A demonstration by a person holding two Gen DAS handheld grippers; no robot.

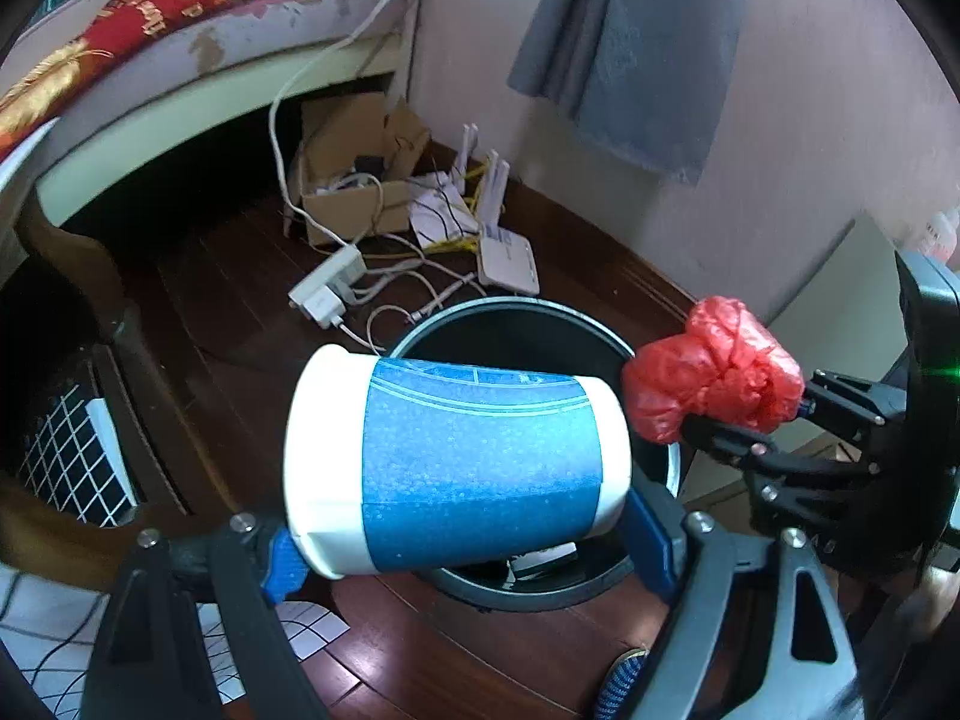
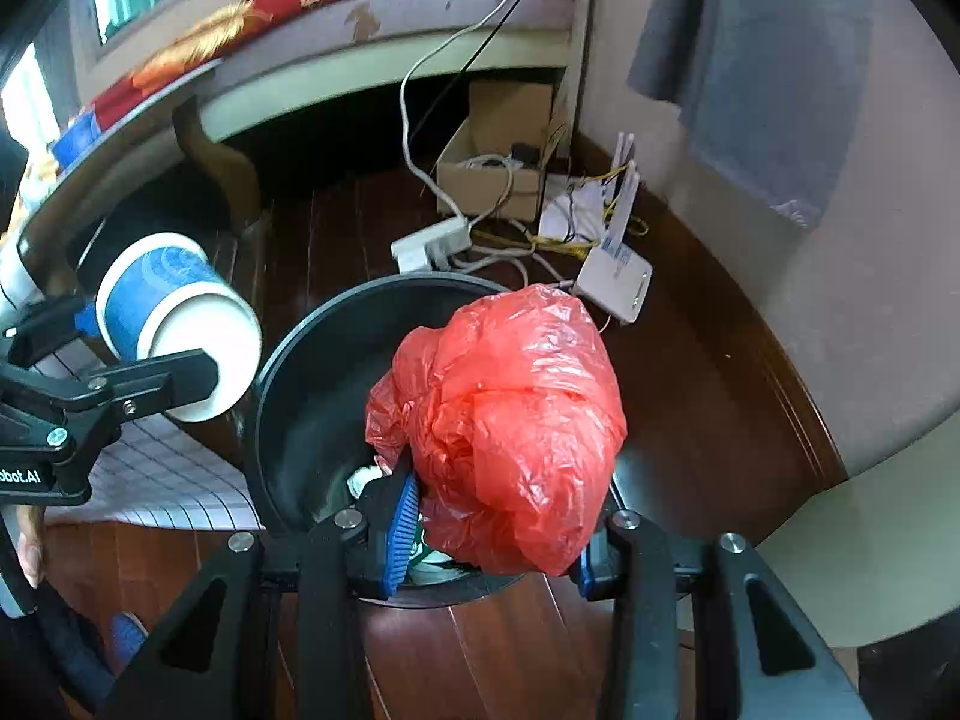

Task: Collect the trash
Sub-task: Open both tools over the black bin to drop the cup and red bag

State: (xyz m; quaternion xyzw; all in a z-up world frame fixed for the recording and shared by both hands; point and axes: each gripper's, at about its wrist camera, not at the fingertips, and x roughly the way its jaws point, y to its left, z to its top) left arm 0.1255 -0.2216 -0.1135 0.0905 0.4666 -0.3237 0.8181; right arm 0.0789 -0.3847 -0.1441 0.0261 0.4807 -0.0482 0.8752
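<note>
Left gripper [image 1: 462, 540] clamps blue-and-white paper cup [image 1: 456, 462] sideways; right gripper [image 2: 498, 531] pinches crumpled red plastic bag [image 2: 504, 432]. Both over black bin [image 2: 312, 384].

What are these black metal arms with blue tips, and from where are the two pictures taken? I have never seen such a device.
They are two hand-held grippers, each a clamp with two fingers that a person carries; there is no robot. Each has a wide-angle camera looking along its fingers, so each picture is one gripper's own view, with the other at its side. The left gripper is shut on a blue and white paper cup, lying sideways. The right gripper is shut on a crumpled red plastic bag. Both hang over a black bin on the wooden floor. Beyond it lie a power strip, a router and a cardboard box.
</note>
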